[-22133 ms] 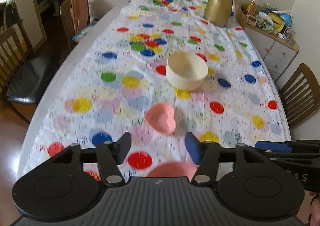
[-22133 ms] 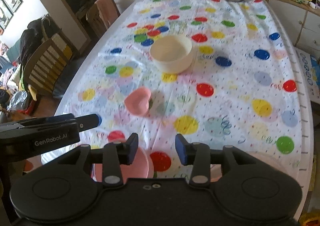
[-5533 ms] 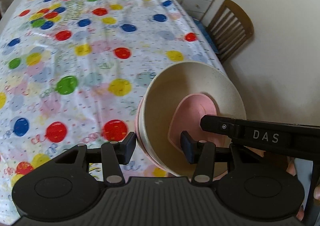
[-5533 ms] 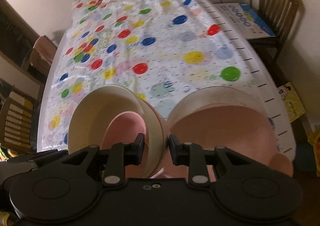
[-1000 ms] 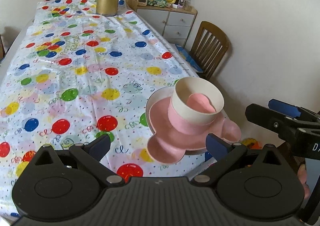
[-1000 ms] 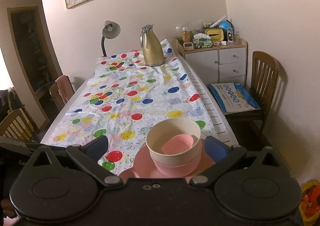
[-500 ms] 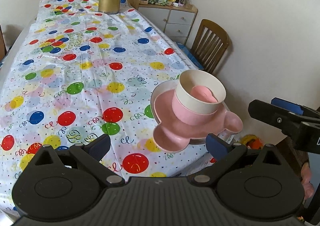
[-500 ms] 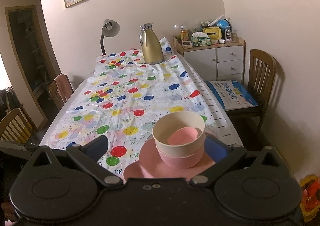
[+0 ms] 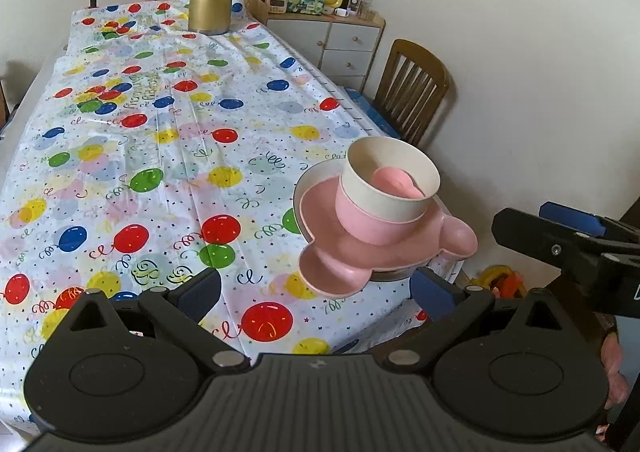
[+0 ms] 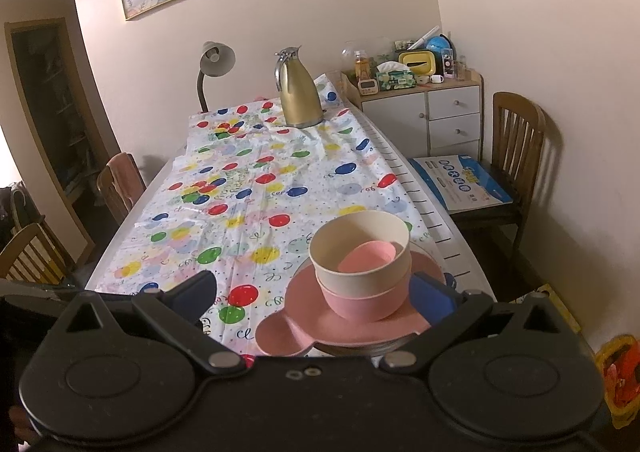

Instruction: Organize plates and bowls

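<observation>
1. where the balloon-print tablecloth [image 9: 168,140] reaches the table's near right corner, one stack stands: a cream plate [image 9: 316,176] at the bottom, one pink eared plate [image 9: 352,248] on it, then one pink bowl [image 9: 360,220], one cream bowl [image 9: 384,192] nested in that, and one small pink dish [image 9: 396,182] inside.
2. all openings face up; the eared plate's two round lobes point toward the near table edge, one overhanging it.
3. the left gripper [image 9: 316,292] hangs released, fingers spread wide, near the stack without touching.
4. the right gripper [image 10: 312,292] is likewise spread and empty.
5. one gold jug [image 10: 300,96] stands upright at the far end.
</observation>
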Motion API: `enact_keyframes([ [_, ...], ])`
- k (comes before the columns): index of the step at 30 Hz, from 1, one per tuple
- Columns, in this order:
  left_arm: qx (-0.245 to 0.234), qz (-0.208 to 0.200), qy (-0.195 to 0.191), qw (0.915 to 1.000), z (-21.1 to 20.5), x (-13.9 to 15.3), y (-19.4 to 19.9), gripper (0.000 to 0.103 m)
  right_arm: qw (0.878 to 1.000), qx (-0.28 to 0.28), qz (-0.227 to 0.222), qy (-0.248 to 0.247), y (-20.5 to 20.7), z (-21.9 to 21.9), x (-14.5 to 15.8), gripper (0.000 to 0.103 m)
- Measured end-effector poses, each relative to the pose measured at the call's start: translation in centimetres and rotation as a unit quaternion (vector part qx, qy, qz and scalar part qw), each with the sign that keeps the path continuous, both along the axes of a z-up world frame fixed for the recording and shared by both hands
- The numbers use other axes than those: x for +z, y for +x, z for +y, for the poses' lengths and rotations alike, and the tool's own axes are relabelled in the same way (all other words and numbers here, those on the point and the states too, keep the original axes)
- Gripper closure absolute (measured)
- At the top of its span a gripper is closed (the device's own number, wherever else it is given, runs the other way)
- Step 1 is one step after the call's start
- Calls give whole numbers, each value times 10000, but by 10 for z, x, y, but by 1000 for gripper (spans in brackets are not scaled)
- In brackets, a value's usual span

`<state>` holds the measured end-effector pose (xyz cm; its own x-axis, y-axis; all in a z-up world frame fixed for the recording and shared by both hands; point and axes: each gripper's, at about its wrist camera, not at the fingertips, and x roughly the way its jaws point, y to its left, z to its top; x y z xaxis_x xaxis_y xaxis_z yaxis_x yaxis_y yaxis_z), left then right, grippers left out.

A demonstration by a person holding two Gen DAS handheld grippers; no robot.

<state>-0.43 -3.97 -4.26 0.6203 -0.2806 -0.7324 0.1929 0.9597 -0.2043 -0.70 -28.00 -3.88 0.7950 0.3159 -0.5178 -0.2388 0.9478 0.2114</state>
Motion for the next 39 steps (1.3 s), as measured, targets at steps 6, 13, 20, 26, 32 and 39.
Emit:
enact_keyframes([
  [6, 5, -86, 15, 10000, 0, 4, -5, 1, 9999, -96, -29, 10, -9, -2, 1, 0],
  [13, -3, -174, -7, 9998, 1, 8, -8, 1, 9999, -133, -38, 16, -13, -4, 1, 0],
  [20, -11, -242, -14, 9997, 2, 10, -10, 1, 9998, -194, -43, 50, -17, -7, 1, 0],
  [26, -22, -269, -18, 9996, 3, 10, -11, 1, 9997, -219, -24, 82, -18, -6, 2, 0],
  [32, -22, -286, -32, 9996, 3, 11, -12, 1, 9997, -220, 1, 112, -19, -5, 1, 0],
  [39, -34, -293, -48, 9996, 3, 11, -12, 1, 9997, -234, 24, 116, -21, 0, -1, 0],
])
